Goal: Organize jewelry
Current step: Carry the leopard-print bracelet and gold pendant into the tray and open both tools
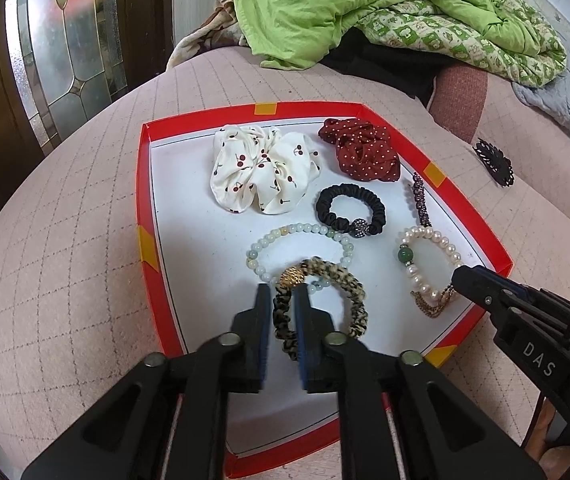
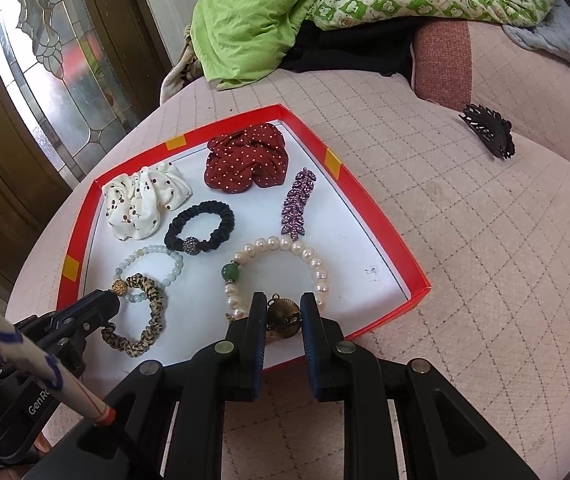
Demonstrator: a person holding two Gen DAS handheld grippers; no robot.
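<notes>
Both grippers work at the near edge of a red-rimmed tray of jewelry.

The left gripper is clamped on the leopard-print hair tie, which overlaps the pale green bead bracelet at the tray's near left. The right gripper has its fingers apart around the gold pendant of the pearl bracelet at near right. Farther in lie a black hair tie and a purple rhinestone clip, then a white cherry-print scrunchie and a red dotted scrunchie at the far edge. Off the tray, far right on the quilted cushion, sits a black claw clip.
</notes>
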